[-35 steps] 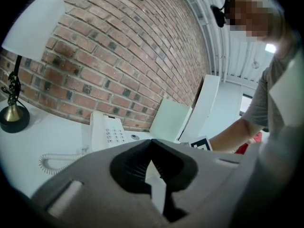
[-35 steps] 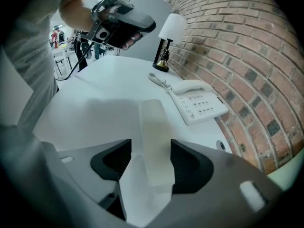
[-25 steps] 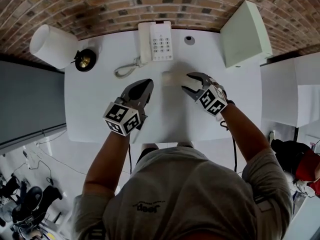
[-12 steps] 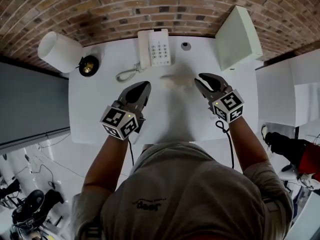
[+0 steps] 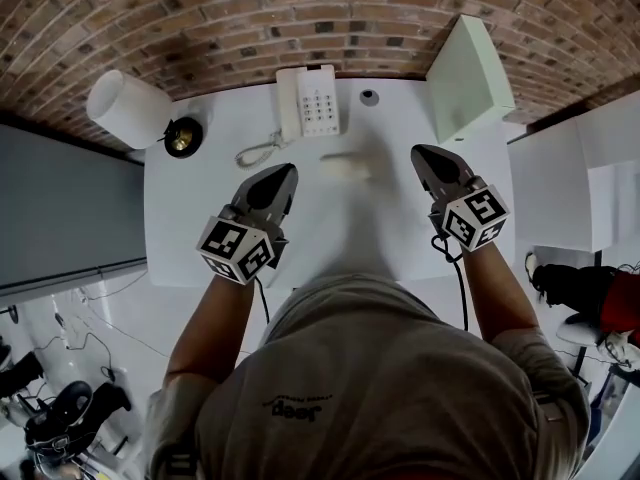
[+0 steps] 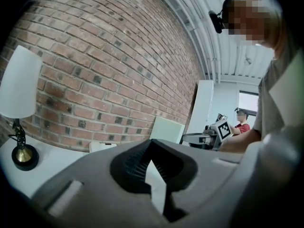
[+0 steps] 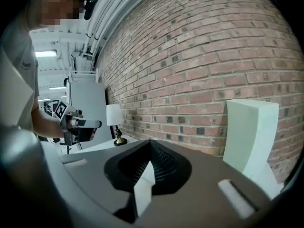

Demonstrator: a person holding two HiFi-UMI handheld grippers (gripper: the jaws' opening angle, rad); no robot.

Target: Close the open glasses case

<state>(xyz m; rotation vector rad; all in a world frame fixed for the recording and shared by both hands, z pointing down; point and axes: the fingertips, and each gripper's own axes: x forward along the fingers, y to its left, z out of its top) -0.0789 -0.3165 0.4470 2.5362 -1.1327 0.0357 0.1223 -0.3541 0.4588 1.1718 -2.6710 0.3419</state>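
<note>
Over table, left claw, right claw level

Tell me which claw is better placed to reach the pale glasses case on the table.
Left, by a little. In the head view the left claw tip sits slightly nearer the glasses case than the right claw. Both are shut, empty and clear of it, so either could serve.

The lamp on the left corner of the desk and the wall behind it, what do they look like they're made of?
Lamp shade: matte white, probably fabric or paper, since no gloss shows on it.
Lamp base: shiny gold-toned metal, likely brass, with bright glints on a dark foot.
Wall: rough red-brown brick, with pale mortar lines between the courses.
</note>
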